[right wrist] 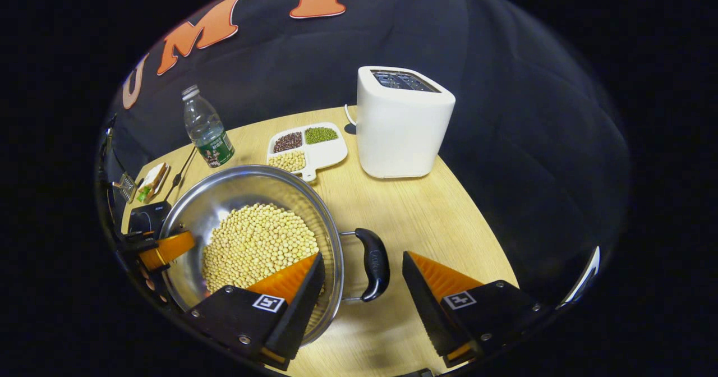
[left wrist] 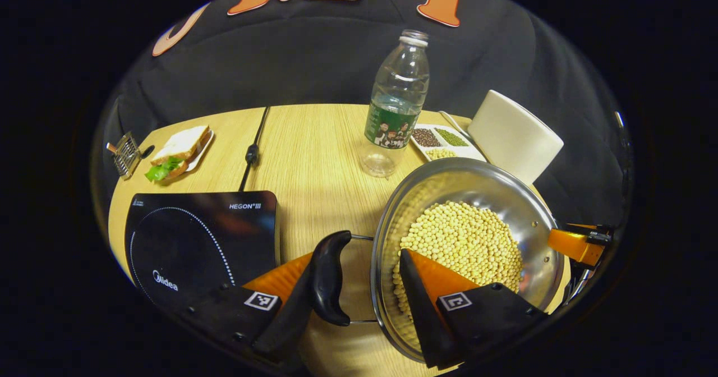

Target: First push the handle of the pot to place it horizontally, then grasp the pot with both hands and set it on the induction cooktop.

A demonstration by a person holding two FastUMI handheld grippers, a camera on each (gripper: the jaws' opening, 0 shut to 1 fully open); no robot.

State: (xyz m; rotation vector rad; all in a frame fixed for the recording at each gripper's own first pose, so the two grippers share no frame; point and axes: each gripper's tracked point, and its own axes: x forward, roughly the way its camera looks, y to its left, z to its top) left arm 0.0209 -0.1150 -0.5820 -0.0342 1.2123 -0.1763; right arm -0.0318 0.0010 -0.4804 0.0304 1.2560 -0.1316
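Note:
A steel pot (left wrist: 538, 225) full of soybeans stands on the wooden table, with a black handle on each side. My left gripper (left wrist: 359, 253) is open and straddles one handle (left wrist: 330, 279); its left finger sits against the handle and the other reaches over the rim above the beans. My right gripper (right wrist: 363, 255) is open around the opposite handle (right wrist: 374, 265), one finger over the pot (right wrist: 224, 197), one outside. Each view shows the other gripper at the pot's far side. The black induction cooktop (left wrist: 196, 237) lies left of the pot and appears again as the cooktop (right wrist: 147, 217).
A clear bottle (left wrist: 397, 105) stands behind the pot, beside a divided dish of beans (right wrist: 307, 147) and a white toaster (right wrist: 401, 124). A sandwich on a plate (left wrist: 179, 152) and a black cable (left wrist: 252, 152) lie beyond the cooktop. The table's edge is close in front.

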